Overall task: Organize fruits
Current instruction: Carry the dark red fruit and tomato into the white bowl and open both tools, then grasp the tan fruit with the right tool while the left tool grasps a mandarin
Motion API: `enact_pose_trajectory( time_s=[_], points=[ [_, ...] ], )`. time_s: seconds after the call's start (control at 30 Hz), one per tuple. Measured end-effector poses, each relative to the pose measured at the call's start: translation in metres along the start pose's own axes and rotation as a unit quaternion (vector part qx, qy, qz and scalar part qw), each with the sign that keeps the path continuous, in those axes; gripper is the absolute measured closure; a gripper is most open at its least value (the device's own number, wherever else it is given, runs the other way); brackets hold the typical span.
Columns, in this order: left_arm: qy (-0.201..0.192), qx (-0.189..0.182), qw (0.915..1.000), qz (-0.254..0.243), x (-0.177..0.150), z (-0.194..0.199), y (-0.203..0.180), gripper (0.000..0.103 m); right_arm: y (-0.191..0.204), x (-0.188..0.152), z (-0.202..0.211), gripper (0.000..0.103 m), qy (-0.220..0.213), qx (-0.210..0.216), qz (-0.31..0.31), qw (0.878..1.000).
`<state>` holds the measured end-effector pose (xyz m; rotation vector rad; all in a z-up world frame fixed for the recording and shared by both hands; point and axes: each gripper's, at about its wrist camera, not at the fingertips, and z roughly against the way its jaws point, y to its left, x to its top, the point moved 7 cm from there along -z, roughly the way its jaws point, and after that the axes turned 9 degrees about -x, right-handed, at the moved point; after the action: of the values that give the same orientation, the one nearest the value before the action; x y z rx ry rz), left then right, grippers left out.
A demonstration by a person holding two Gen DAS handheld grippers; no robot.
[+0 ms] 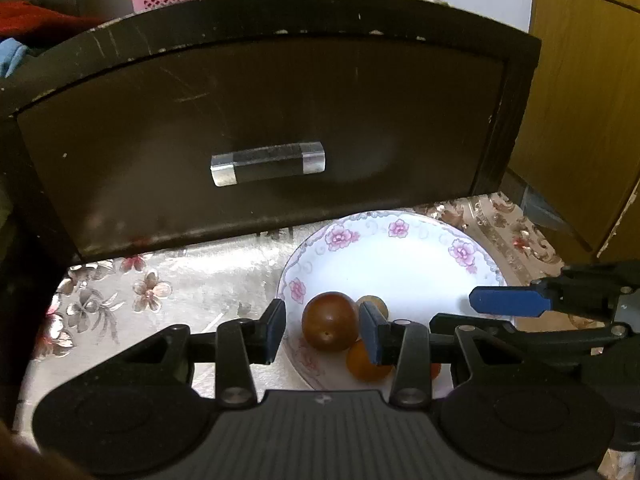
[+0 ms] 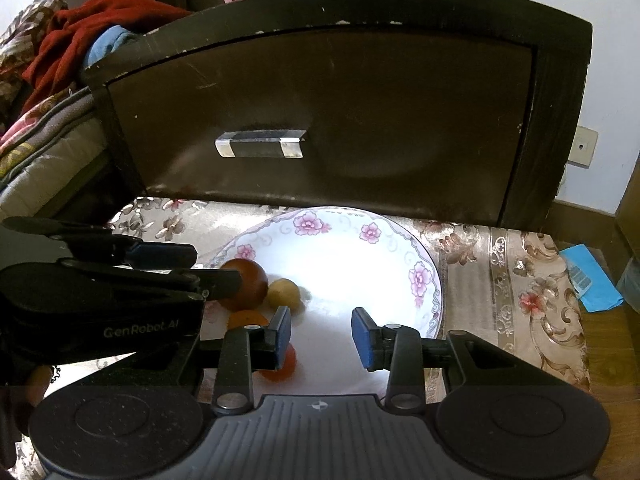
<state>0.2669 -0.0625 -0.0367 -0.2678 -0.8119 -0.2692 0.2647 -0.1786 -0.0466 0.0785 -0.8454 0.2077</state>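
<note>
Your left hand-held gripper [image 1: 322, 330] straddles the dark red fruit [image 1: 330, 321] at 7 o'clock on the floral plate [image 1: 404, 264]; whether the pads press it, I cannot tell. Orange fruit [image 1: 366, 362] touches it at 5 o'clock, tan fruit [image 1: 376, 305] just behind. Your right hand-held gripper [image 2: 321, 334] is spread, nothing between the fingers, over bare plate. Plate sits on the cloth-covered desk [image 1: 192, 280], dark drawer front [image 1: 260, 120] at 12 o'clock.
</note>
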Motion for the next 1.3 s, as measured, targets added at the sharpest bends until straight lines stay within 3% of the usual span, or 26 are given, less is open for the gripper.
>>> enact_pose_trajectory(
  time_s=[1.3],
  points=[
    [0.011, 0.021, 0.9997, -0.001, -0.049, 0.077, 0.004, 0.055, 0.047, -0.025, 0.05, 0.07, 0.015, 0.047, 0.018, 0.999]
  ],
)
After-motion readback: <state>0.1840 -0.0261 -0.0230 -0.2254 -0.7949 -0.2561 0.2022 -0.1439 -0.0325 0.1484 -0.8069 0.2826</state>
